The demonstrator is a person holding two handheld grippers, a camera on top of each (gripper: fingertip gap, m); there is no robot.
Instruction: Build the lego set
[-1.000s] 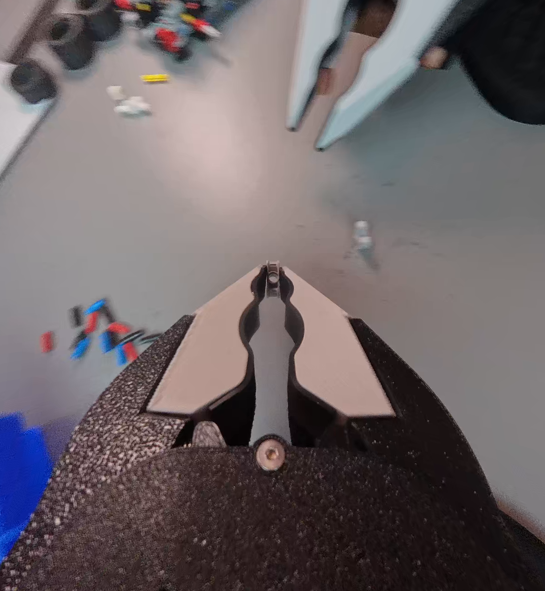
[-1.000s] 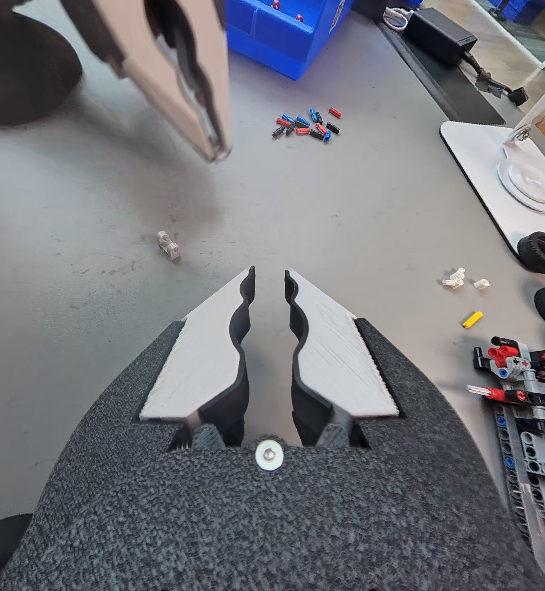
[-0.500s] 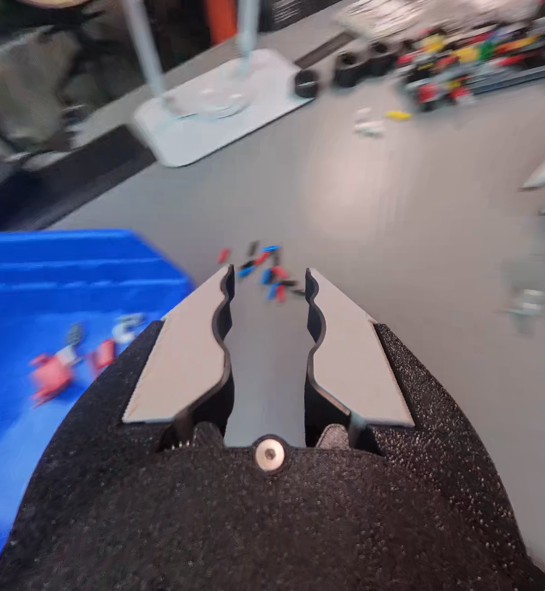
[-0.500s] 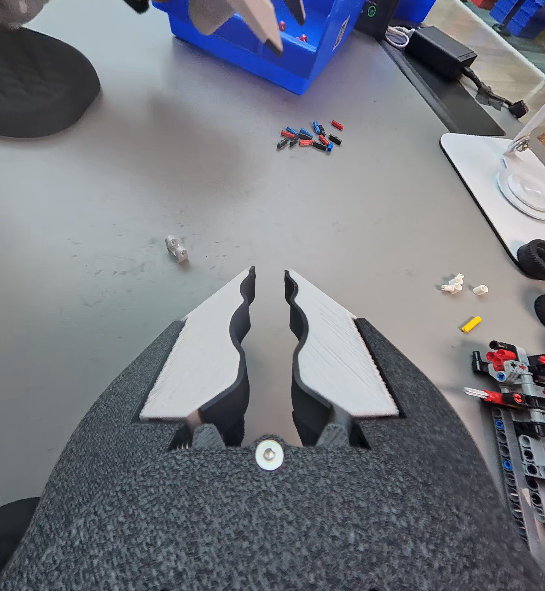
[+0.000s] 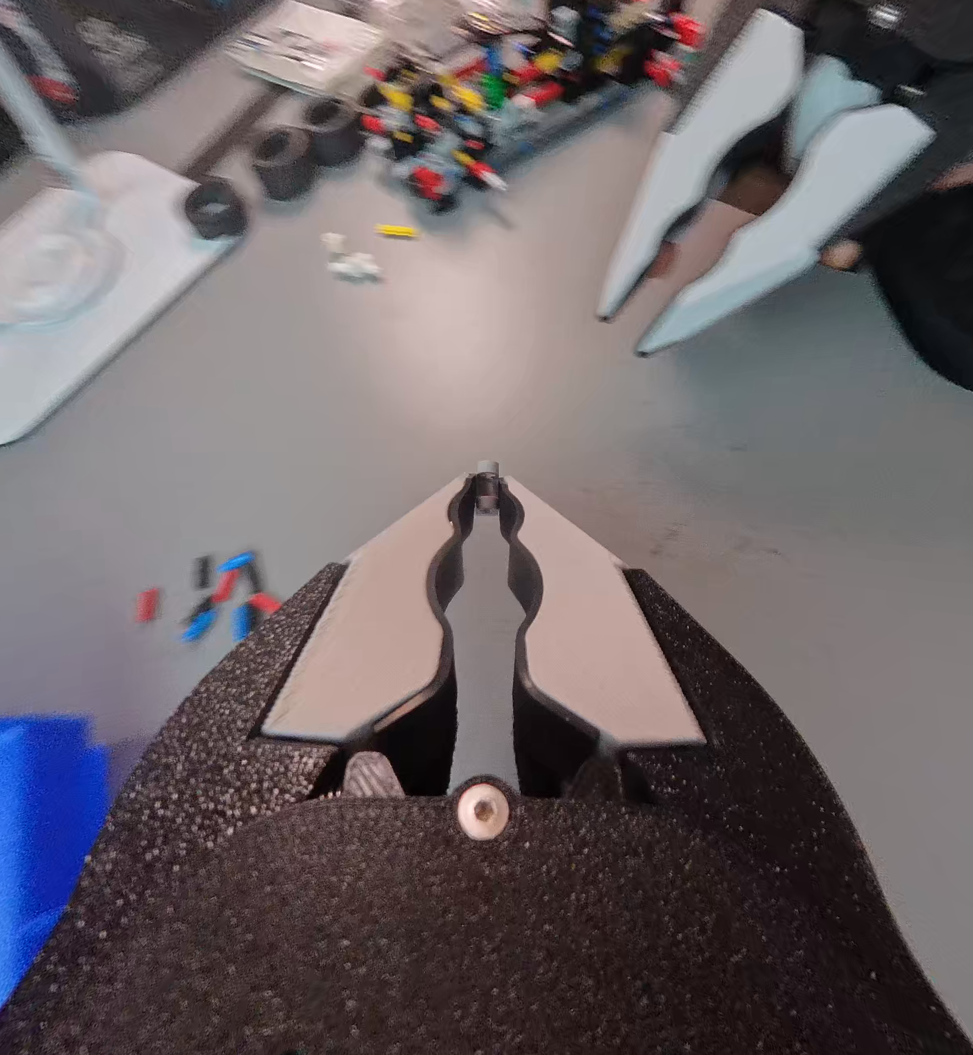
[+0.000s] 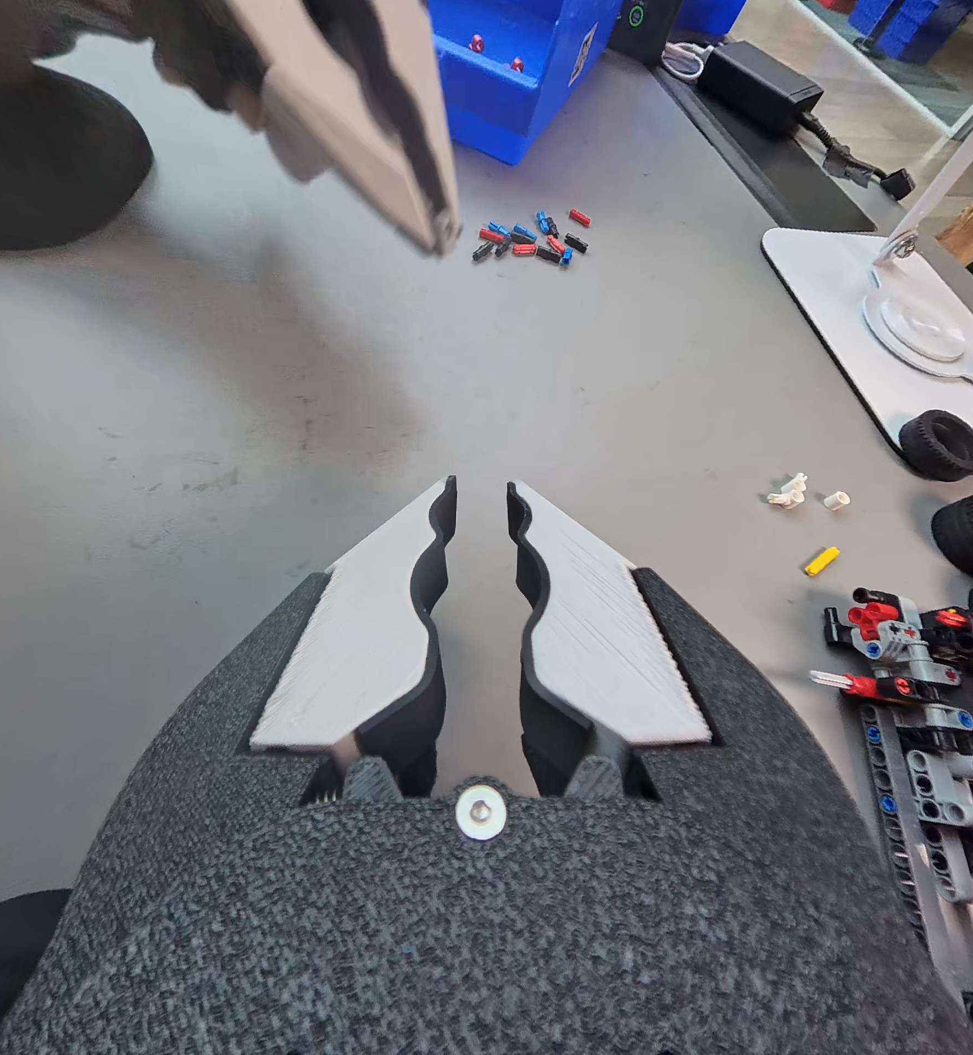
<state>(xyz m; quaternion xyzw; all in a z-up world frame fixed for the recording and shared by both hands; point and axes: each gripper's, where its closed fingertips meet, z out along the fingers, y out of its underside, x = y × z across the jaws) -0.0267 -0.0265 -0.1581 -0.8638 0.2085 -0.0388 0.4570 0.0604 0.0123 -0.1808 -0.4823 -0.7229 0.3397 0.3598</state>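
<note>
Left wrist view is smeared by blur toward its far edge, so the partly built multicoloured lego model [image 5: 472, 103] reads only as a jumble of red, yellow and black, and the black rubber tyres [image 5: 215, 205] beside it are soft rings. In the right wrist view the model [image 6: 940, 713] is cut off by the right edge. A blue plastic bin [image 6: 507, 85] at the far end of the grey tabletop [image 6: 244, 399] holds at least two small red pieces; the rest of its inside is hidden.

The left gripper [image 5: 487, 494] has its jaws closed down on a small grey lego connector piece [image 5: 487, 485], pinched at the very tips and held above the tabletop. The right gripper [image 6: 481, 491] has its jaws slightly parted with nothing between them. A scatter of small red, blue and black lego pins [image 6: 532, 240] lies just beyond the left gripper's tips. Small white pieces [image 6: 798, 494] and a yellow pin [image 6: 821, 560] lie near the tyres.
</note>
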